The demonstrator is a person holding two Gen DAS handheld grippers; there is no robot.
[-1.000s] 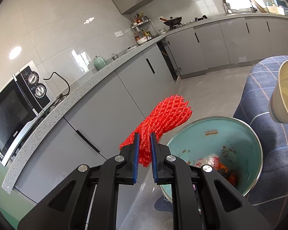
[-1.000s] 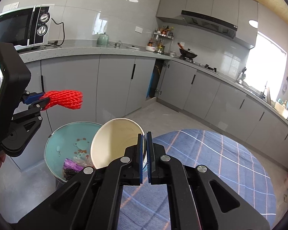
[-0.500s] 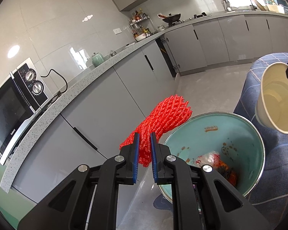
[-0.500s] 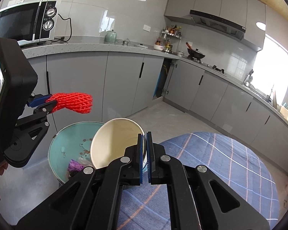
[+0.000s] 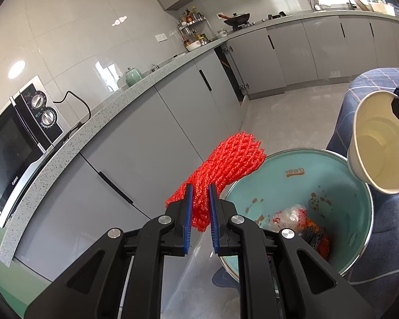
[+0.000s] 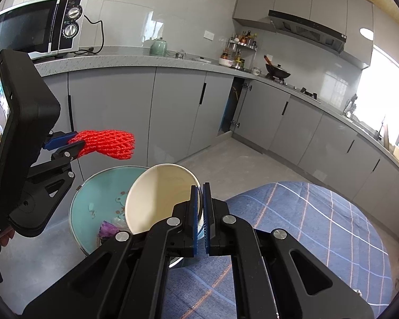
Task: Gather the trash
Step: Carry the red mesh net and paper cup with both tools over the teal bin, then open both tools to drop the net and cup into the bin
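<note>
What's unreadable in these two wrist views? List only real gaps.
- Bin bottom: left wrist view, left claw blocks its near side; trash only partly visible.
- Bin in right wrist view: paper cup and right claw cover most of it.
- Cup outside: both views show mainly its inside.
- Person: only fingertips at the right view's left edge.

Kitchen with glossy white tiled walls and grey floor. Grey cabinets under a speckled counter run from 9 to 3 o'clock. Microwave at 10 o'clock, hood at 1, bright window at 2. Blue plaid tablecloth at 5.
</note>
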